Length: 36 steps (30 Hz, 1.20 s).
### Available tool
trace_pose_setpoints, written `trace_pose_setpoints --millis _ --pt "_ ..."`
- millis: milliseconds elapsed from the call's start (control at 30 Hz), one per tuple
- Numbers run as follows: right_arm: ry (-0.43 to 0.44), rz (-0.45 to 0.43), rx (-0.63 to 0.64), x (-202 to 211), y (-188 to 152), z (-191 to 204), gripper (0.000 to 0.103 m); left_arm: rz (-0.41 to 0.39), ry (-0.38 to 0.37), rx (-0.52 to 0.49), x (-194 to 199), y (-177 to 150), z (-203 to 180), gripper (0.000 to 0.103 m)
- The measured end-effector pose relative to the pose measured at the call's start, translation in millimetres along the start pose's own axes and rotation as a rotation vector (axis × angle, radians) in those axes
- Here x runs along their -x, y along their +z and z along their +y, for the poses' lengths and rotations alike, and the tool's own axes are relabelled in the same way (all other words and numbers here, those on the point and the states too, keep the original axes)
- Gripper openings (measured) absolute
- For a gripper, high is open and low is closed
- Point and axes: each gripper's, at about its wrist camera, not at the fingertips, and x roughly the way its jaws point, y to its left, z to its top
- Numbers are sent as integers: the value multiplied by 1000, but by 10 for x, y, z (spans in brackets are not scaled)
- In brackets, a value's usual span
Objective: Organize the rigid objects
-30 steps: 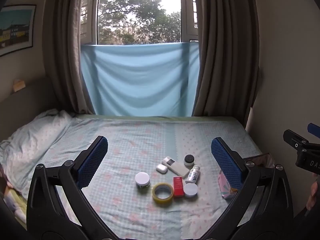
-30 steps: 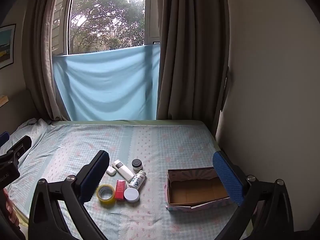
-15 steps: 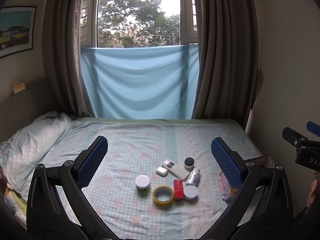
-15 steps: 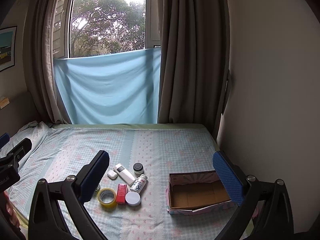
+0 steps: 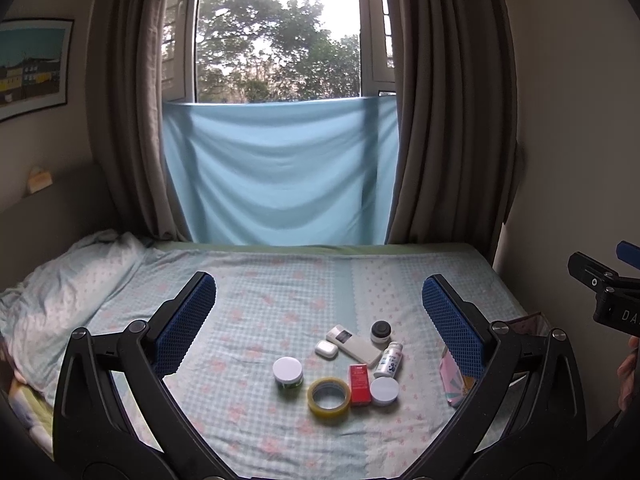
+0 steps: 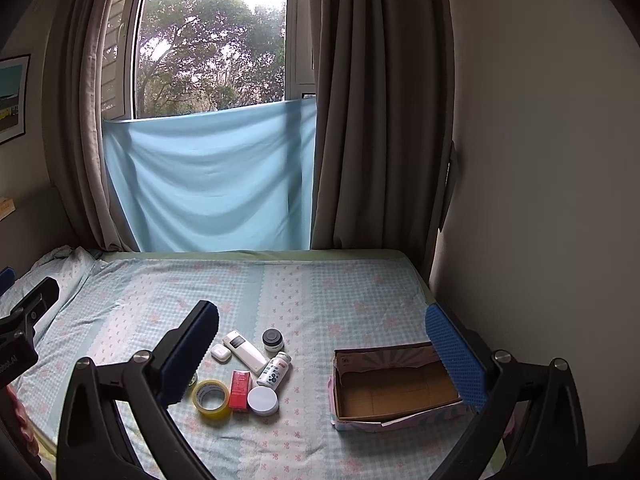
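Small items lie clustered on the bed: a yellow tape roll (image 5: 329, 396), a red box (image 5: 359, 378), a white-lidded jar (image 5: 287, 372), a white round lid (image 5: 384, 391), a white bottle (image 5: 389, 360), a white remote (image 5: 353, 345), a white earbud case (image 5: 326, 349) and a dark-capped jar (image 5: 380, 331). An open cardboard box (image 6: 394, 386) lies to their right, empty. My left gripper (image 5: 319, 322) is open above and before the cluster. My right gripper (image 6: 322, 354) is open, between the cluster and the box. The tape roll (image 6: 212, 397) also shows in the right wrist view.
The bed has a light checked sheet (image 5: 280, 292) with a pillow (image 5: 60, 280) at the left. A wall (image 6: 540, 200) runs close along the bed's right side. Curtains and a blue cloth (image 5: 280, 176) hang at the far end.
Both grippers have tilted or drawn slightly so the objects sit a little lower in view. Nothing on the bed has moved.
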Motion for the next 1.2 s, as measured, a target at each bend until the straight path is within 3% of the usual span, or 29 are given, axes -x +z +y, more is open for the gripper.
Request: trace_pose_setpoints --millis 1200 --pt "17 -10 3 -74 42 83 103 19 -7 27 -125 5 67 103"
